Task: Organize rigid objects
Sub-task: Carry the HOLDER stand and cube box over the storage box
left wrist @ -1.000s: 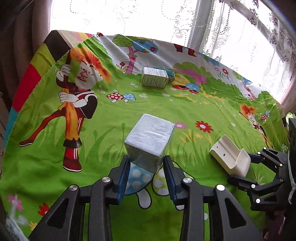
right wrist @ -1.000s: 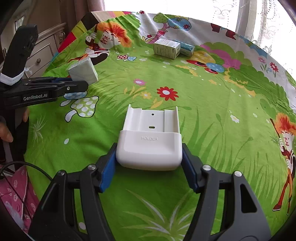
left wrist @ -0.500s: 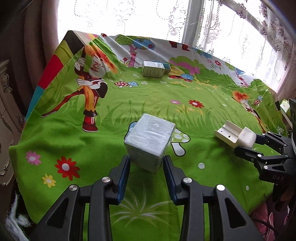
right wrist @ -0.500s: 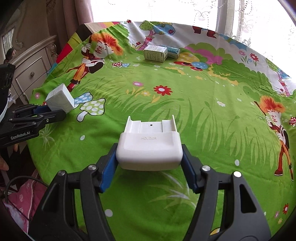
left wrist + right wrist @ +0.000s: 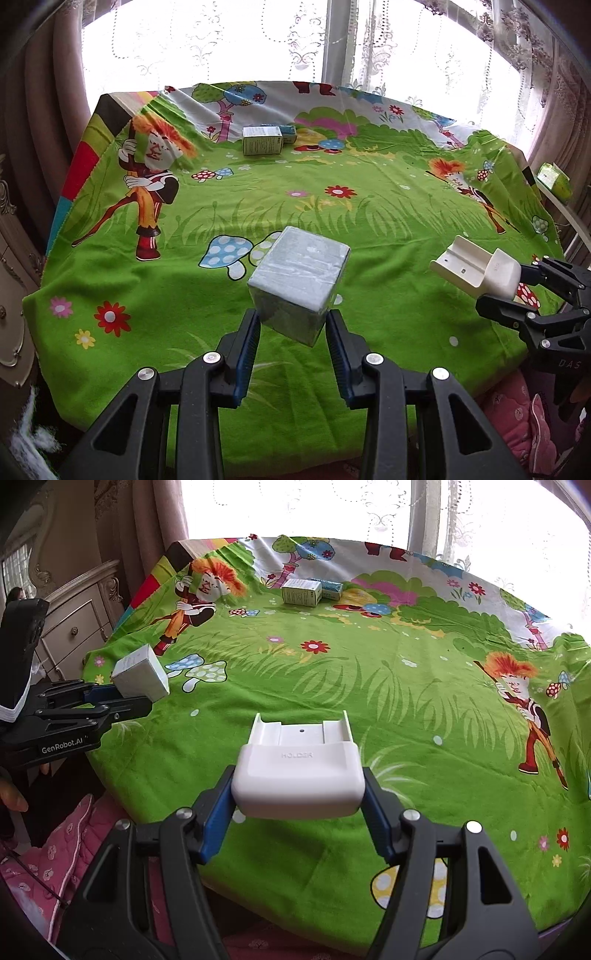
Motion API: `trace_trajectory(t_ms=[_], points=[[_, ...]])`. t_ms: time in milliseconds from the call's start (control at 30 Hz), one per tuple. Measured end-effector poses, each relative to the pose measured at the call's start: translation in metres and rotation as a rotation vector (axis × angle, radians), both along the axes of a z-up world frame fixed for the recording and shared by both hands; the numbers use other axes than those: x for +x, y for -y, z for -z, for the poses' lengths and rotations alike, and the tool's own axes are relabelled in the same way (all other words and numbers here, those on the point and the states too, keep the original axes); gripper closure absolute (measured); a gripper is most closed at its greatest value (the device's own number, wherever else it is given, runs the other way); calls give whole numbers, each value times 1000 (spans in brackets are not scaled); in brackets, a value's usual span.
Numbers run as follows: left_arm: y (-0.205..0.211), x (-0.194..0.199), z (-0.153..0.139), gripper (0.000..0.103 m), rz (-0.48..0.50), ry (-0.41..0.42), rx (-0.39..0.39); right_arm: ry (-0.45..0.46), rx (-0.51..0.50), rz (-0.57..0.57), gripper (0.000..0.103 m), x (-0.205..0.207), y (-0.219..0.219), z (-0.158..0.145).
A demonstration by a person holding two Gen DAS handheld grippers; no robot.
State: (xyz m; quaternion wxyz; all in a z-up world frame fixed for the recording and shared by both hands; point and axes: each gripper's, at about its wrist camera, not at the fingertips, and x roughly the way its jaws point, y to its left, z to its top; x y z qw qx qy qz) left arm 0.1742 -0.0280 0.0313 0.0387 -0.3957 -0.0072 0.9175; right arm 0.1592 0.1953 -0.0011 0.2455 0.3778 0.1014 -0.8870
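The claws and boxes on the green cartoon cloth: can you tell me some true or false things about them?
1. The left claw grips a pale wrapped cube. True.
2. The right claw is empty. False: it grips a white holder.
3. Two small boxes lie at the cloth's far side. True.
4. The white holder rests on the cloth. False: it is held up above it.
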Motion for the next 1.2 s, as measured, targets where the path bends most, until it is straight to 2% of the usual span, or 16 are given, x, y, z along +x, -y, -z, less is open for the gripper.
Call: trace_trajectory(t_ms=[1200], points=[[-204,42,-13,65,482,41,-146,-76,-87,355,36,90,-182,-21]])
